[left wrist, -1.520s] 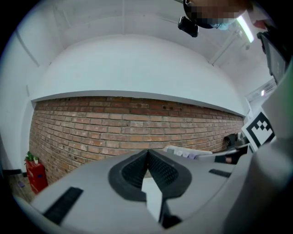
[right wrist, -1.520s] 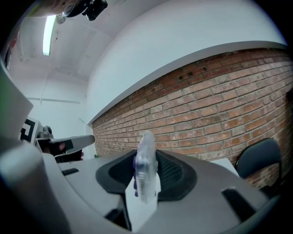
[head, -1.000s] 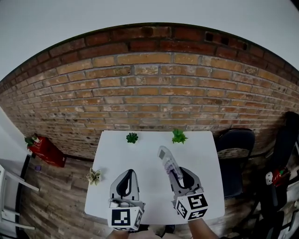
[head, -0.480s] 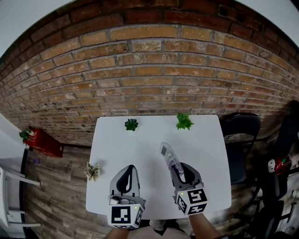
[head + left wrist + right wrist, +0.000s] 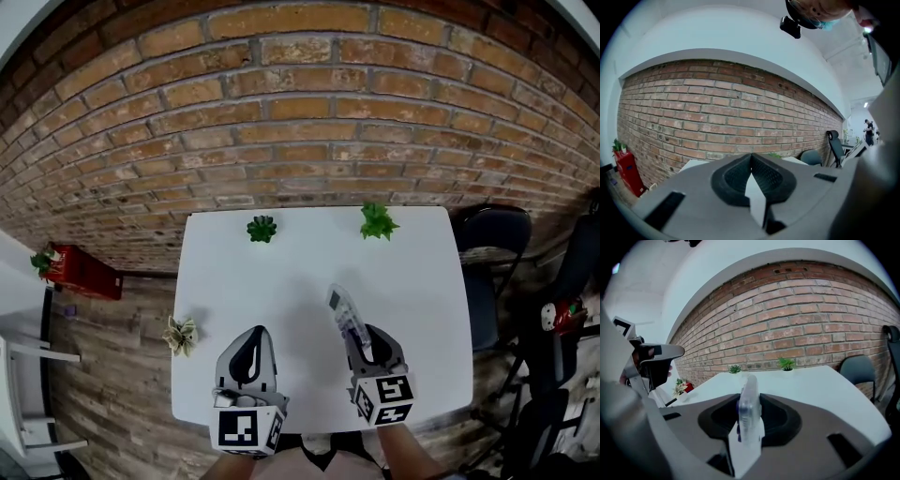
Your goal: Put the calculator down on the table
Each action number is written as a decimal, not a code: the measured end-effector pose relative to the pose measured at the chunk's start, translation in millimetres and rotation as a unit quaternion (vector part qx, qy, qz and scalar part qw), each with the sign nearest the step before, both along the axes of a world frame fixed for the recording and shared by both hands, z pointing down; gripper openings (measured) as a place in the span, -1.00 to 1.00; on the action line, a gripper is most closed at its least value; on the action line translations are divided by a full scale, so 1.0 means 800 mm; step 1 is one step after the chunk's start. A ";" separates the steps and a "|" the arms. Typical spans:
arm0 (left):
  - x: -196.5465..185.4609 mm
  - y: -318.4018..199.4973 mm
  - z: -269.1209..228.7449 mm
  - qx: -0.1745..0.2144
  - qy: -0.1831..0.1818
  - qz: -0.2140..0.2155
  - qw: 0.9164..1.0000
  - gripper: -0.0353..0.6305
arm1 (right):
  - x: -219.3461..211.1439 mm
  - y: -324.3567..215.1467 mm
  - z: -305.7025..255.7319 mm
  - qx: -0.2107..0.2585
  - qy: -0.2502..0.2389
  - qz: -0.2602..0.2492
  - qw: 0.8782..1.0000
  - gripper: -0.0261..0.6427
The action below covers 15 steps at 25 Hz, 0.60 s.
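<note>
The calculator [image 5: 343, 312] is a slim, pale grey slab with a rounded far end and small bluish marks along one side. It stands on edge, clamped at its near end between the jaws of the right hand-held gripper [image 5: 362, 336], and sticks out toward 11 o'clock in the head view. It sits above the white counter [image 5: 272, 281], just on the 3 o'clock side of its middle. Whether it touches the surface cannot be told.
</note>
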State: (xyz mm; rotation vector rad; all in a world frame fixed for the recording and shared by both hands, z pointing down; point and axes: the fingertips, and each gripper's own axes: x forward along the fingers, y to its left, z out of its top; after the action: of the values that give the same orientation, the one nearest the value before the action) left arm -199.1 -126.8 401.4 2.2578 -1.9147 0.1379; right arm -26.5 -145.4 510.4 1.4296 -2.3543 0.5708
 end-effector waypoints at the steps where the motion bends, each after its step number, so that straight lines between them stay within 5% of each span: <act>1: -0.001 -0.001 0.003 -0.003 -0.001 0.000 1.000 -0.86 | 0.001 0.001 0.005 -0.003 -0.001 0.003 1.000 -0.54; 15: 0.008 -0.014 0.020 -0.021 -0.018 0.016 0.999 -0.86 | 0.011 0.004 0.041 -0.022 -0.022 0.031 0.999 -0.53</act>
State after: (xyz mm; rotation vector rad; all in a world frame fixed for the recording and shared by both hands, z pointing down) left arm -192.4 -138.1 417.4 2.2743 -1.8751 0.2217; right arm -17.9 -142.3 542.9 1.4886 -2.3235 0.6712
